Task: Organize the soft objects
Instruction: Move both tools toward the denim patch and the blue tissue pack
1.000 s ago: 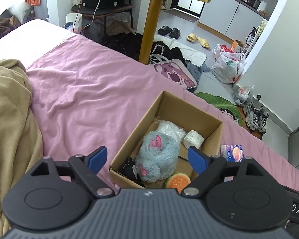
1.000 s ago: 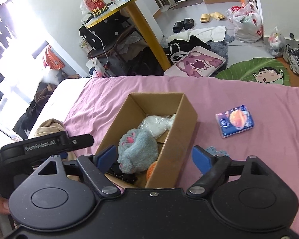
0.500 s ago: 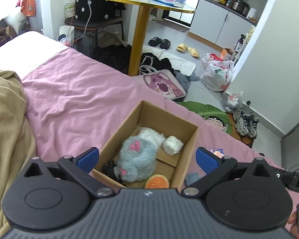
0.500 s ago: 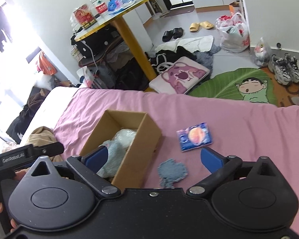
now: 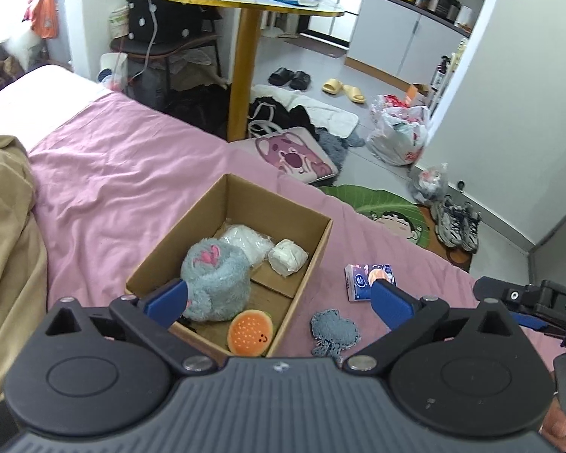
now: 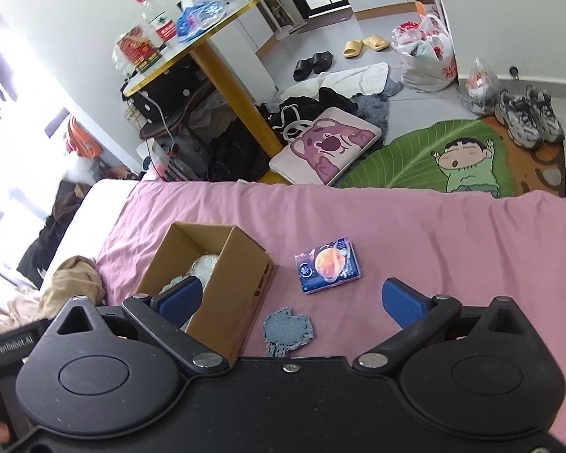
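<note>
Both grippers hover over a bed (image 5: 132, 173) with a pink sheet, jaws released and empty. Left gripper (image 5: 279, 296): its blue fingers span the near end of an open box (image 5: 322, 241). Right gripper (image 6: 290, 298): its left finger overlaps the box (image 6: 241, 275), its right finger lies over bare sheet.

Nearest, on the sheet just right of the box — a frayed denim patch (image 5: 334, 332) (image 6: 287, 330). Inside the box, near to far: an orange burger-like toy (image 5: 249, 333), a fuzzy blue plush (image 5: 217, 283) with pink marks, a small white roll (image 5: 287, 256) and a clear bag (image 5: 247, 241) of white stuff. A tissue pack (image 5: 364, 281) (image 6: 328, 266) lies flat beyond the patch, apart from it and from the box. A tan blanket (image 5: 7, 245) is heaped at the left.

Beyond the bed's edge — floor with a pink bear bag (image 6: 326, 145), a green leaf rug (image 6: 415, 158), sneakers (image 6: 528, 115), slippers (image 5: 343, 88) and a yellow-legged table (image 5: 245, 71).
</note>
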Motion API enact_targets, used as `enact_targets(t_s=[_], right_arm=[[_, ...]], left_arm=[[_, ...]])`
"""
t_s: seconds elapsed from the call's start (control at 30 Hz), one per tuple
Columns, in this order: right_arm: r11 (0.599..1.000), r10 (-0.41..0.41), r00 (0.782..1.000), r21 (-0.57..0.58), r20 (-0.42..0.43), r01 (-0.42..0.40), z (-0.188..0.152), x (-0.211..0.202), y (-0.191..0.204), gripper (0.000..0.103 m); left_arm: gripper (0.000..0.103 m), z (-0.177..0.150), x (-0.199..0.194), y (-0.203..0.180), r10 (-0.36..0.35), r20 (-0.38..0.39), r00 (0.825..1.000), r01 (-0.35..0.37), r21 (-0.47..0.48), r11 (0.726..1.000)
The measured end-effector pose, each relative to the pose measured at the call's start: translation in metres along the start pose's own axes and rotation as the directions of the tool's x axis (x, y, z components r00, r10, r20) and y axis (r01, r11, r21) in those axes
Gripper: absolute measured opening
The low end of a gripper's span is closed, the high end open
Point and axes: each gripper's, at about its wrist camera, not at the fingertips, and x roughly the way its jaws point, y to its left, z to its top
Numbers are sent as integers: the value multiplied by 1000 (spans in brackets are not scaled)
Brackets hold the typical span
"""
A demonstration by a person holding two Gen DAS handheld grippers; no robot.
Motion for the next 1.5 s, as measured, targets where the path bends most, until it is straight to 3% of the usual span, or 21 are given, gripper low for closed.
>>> enact_targets(t_s=[0.73,0.97,1.2,1.5], right_arm=[[993,114,993,17,-24,-114,9,40,-54,103],[992,123,991,14,-45,-122,10,55,-69,102],[993,120,990,19,-78,-119,9,74,-76,102],[993,113,988,-27,-106,-116,8,91,-75,102]], left_arm=[[99,-45,46,-65,22,-43,999,-27,-123,992],[87,-59,78,-73,37,-98,994,-55,-191,980],[74,-73,109,-78,61,-140,988,-87,-190,978],[73,-79,143,-77,119,-159,980,-146,-169,975]])
